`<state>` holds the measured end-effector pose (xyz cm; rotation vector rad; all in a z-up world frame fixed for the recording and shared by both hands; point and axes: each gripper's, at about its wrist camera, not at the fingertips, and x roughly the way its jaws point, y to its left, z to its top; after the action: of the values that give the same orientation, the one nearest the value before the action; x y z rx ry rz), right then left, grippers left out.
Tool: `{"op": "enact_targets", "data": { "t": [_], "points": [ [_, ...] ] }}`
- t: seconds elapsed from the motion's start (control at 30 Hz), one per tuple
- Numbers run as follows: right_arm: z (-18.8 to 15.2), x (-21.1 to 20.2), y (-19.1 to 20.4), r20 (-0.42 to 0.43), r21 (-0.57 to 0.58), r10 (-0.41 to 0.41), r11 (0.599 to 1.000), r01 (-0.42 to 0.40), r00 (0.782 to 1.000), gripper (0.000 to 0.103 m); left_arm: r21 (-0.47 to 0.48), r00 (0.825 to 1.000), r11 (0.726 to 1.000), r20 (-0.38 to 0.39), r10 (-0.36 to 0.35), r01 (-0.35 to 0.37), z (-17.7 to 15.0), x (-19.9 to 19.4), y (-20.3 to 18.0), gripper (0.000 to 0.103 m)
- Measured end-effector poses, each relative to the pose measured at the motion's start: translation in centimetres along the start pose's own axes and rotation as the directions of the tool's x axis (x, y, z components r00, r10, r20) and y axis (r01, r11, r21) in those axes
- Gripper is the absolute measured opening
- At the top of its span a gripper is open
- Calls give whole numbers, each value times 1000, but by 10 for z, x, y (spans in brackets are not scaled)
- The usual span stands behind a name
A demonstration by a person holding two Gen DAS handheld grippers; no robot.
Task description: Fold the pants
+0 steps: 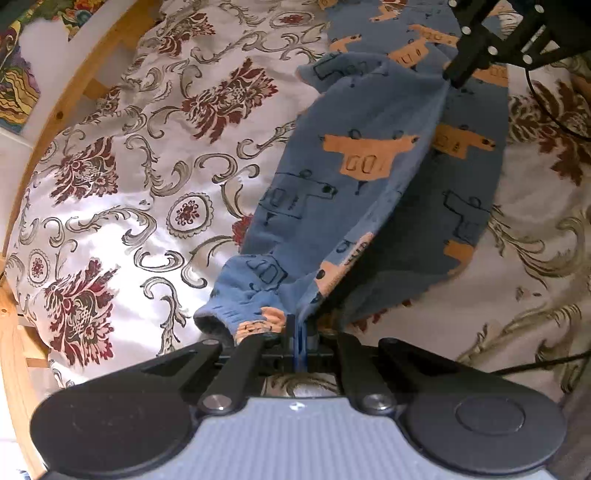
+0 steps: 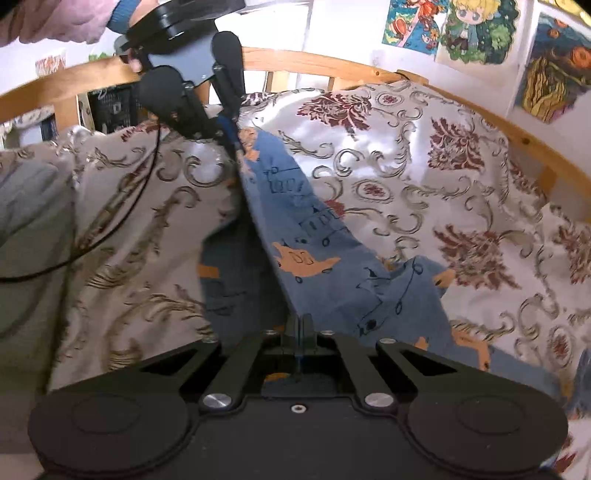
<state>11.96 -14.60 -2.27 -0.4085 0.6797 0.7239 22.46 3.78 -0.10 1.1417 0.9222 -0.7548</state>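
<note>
Two hand-held grippers are lifting a pair of blue pants, printed with orange and outlined shapes, above a bed spread with a cream bedspread patterned in dark red flowers and grey scrolls. The left gripper is pinching the fabric just beside an elastic cuff, its fingers pressed together on the cloth. The right gripper is clamping another edge of the same garment, its fingers likewise closed tight on the fabric; which edge it holds is hard to tell from this close. Between the two grips the pants are hanging in a taut diagonal fold, while a lower layer is lying flat on the bedspread beneath, partly in shadow.

In the right wrist view the left gripper is showing at the far end of the stretched cloth, carried by a hand in a pink sleeve with a blue cuff. A thin black cable is trailing across the bedspread beside it. A curved wooden bed rail is bordering the far edge, with colourful posters on the wall behind. Open bedspread is lying to the side of the pants toward the rail.
</note>
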Motion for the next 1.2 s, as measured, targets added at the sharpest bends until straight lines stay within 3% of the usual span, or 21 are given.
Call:
{"op": "enact_targets", "data": {
  "t": [0.13, 0.3, 0.47, 0.67, 0.83, 0.9, 0.97, 1.0, 1.13, 1.2],
  "points": [
    [-8, 2, 11, -8, 37, 16, 999, -15, 1000, 0, 39, 1000, 999, -12, 15, -15, 3, -7, 3, 2],
    [-19, 8, 20, -26, 50, -8, 999, 9, 1000, 0, 114, 996, 989, 30, 90, -93, 29, -7, 4, 2],
    [-22, 7, 30, -30, 45, -26, 999, 28, 999, 0, 180, 995, 979, 52, 87, -95, 52, 3, -2, 2],
    [-27, 15, 44, -37, 22, -57, 998, 57, 998, 0, 233, 999, 972, -42, 26, -16, 27, 20, -17, 2],
    [-30, 26, 63, -70, -59, -116, 992, 112, 991, 0, 175, 997, 985, -75, 10, 3, 0, 29, -24, 2],
    [-34, 30, 61, -77, -24, -110, 994, 108, 991, 6, 173, 996, 985, -85, 2, 13, -6, 35, -31, 2],
    [-34, 24, 57, -65, 1, -110, 994, 110, 992, 18, 157, 996, 987, -94, -10, 25, -10, 41, -37, 5],
    [-34, 18, 55, -47, 5, -118, 993, 119, 992, 20, 129, 996, 991, -93, -10, 22, -12, 43, -38, 7],
    [-32, -4, 40, -11, 108, -140, 984, 140, 990, 40, -32, 999, 999, -39, -22, 21, -14, 31, -36, 17],
    [-33, -15, 31, 1, 177, -153, 973, 150, 988, 48, -103, 1000, 994, 19, -22, 23, -14, 16, -36, 43]
  ]
}}
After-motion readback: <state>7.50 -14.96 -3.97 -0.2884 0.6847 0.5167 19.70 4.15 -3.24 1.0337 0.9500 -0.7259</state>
